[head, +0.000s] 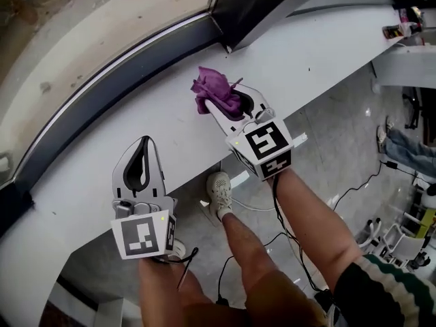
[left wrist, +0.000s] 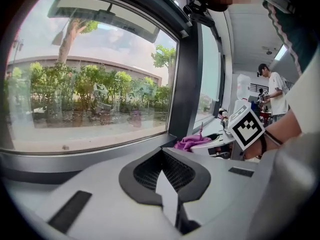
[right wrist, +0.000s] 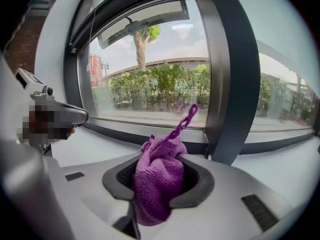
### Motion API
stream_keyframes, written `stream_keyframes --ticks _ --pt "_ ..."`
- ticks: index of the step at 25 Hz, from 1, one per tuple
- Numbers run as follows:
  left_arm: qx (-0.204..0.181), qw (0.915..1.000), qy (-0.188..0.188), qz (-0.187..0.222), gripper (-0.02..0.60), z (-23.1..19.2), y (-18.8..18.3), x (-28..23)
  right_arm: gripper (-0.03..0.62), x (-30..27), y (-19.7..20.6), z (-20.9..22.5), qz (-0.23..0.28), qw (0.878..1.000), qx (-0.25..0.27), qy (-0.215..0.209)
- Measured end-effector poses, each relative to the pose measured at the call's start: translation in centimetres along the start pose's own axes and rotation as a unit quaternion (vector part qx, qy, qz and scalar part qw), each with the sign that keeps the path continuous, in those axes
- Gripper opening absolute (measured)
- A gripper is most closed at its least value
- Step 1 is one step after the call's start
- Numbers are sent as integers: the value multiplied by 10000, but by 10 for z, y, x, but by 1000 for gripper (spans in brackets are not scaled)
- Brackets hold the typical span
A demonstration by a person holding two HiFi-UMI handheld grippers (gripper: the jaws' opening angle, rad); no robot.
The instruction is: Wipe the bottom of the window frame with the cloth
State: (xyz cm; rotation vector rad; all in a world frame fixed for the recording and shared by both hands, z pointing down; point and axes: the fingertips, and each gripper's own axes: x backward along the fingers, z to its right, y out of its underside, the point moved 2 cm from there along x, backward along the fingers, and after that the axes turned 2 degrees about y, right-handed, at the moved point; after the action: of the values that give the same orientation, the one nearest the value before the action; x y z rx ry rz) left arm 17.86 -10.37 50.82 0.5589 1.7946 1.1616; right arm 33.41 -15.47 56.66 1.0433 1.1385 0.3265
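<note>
A crumpled purple cloth point(head: 212, 90) sticks out of my right gripper point(head: 219, 106), which is shut on it just above the white sill point(head: 88, 176). In the right gripper view the cloth point(right wrist: 157, 184) fills the jaws, a loop standing up from it. The dark bottom rail of the window frame point(head: 116, 73) runs along the sill a short way beyond the cloth, and the two are apart. My left gripper point(head: 144, 140) hovers over the sill to the left, shut with nothing in it. Its view shows the rail point(left wrist: 75, 159) ahead and the cloth point(left wrist: 190, 143) to the right.
A dark upright mullion point(head: 259, 5) rises from the rail just right of the cloth. The sill's near edge drops to a floor with cables point(head: 354, 186) and the person's shoe point(head: 219, 191). Another person point(left wrist: 272, 91) stands far down the room.
</note>
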Motion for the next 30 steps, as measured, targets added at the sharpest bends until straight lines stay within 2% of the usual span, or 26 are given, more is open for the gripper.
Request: stream_keyframes --ticks 5,12,16,23,30 --pt "-130 9998 147 -23 8 7 -1 9 147 -3 14 11 -294 9994 148 125" --pt "4 9999 150 64 8 29 -1 -20 147 -12 53 49 -741 9970 164 146" --pt "80 9997 211 -56 8 42 11 -36 147 -8 78 61 -914 9957 52 142" --pt "107 9993 322 -184 8 53 20 -44 147 -5 102 59 -1036 9946 -16 102" --pt "81 9999 100 65 8 35 17 -32 147 -6 104 53 -1031 9942 -174 249"
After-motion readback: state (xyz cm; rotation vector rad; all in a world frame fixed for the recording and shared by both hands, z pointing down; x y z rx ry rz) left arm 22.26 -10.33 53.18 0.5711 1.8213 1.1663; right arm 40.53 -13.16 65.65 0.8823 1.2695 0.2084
